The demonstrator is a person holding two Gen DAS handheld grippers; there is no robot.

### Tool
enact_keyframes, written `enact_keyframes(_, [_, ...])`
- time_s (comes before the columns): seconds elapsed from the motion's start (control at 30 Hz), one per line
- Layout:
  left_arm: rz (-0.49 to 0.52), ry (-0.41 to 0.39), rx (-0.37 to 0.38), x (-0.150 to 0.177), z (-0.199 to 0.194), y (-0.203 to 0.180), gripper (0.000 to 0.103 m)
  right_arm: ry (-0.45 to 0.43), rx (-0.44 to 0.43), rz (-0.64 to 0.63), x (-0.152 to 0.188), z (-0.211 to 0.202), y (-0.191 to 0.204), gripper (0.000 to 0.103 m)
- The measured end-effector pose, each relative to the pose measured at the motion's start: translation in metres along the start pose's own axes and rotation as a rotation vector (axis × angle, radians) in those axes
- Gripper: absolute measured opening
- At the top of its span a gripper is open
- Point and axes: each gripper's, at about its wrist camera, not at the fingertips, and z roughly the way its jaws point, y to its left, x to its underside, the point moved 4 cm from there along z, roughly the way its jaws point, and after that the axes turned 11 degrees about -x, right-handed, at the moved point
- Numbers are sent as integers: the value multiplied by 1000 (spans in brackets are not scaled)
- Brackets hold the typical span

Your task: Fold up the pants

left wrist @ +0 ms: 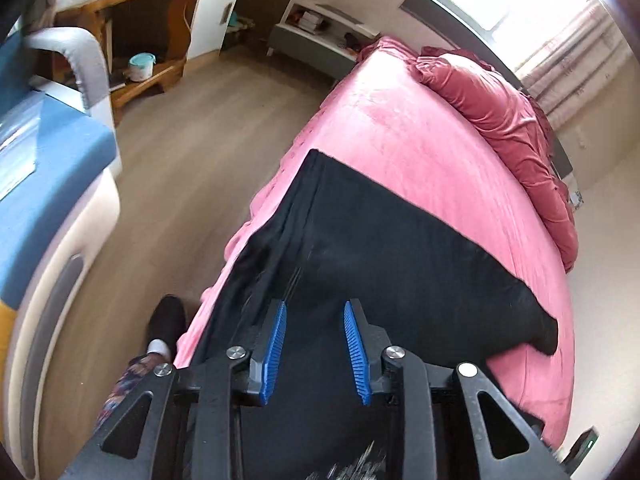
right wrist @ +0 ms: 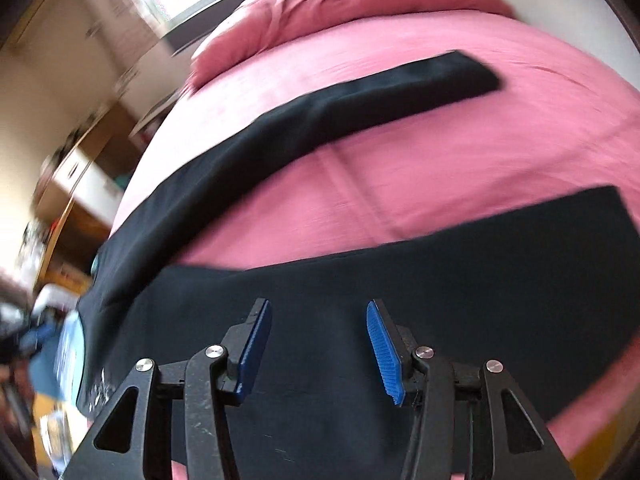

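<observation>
Black pants (left wrist: pixel 384 248) lie spread flat on a pink bed (left wrist: pixel 400 128). In the right wrist view the two legs (right wrist: pixel 360 96) fan apart, the far leg running to the upper right and the near leg (right wrist: pixel 480 264) lying under the gripper. My left gripper (left wrist: pixel 315 308) is open and empty, just above the pants near the bed's left edge. My right gripper (right wrist: pixel 318 308) is open and empty, just above the near leg. The right wrist view is blurred by motion.
A crumpled dark pink quilt (left wrist: pixel 504 120) lies along the far side of the bed. A blue and white sofa (left wrist: pixel 48 184) stands to the left across the wood floor. A wooden shelf (left wrist: pixel 132 40) and a low cabinet (left wrist: pixel 316 28) stand at the back. The person's foot (left wrist: pixel 166 328) is beside the bed.
</observation>
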Motion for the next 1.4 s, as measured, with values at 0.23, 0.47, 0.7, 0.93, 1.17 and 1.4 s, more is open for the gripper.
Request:
enact_keyframes(0.23, [-72,55,-7,-55,50,-14,34,83,-15,-128,11,40,40,60])
enact_keyframes(0.47, [-158,120,-1,-98,105,-20,34,129,5,-89,14,62,27,62])
enact_keyframes(0.7, [-232,158,-55,-125,147,-22,34,140,7,-65,19,71,20,67])
enact_keyframes(0.93, [-142,186,-120,-131,167,-39,31,140,13,-65,17,78,25,74])
enact_keyframes(1.17, [-36,38,-57,-122,122,-54,9,138,20,-75,17,83,28,75])
enact_keyframes(1.4, [50,-166,219,-98,5,-70,9,145,31,-90,17,83,29,75])
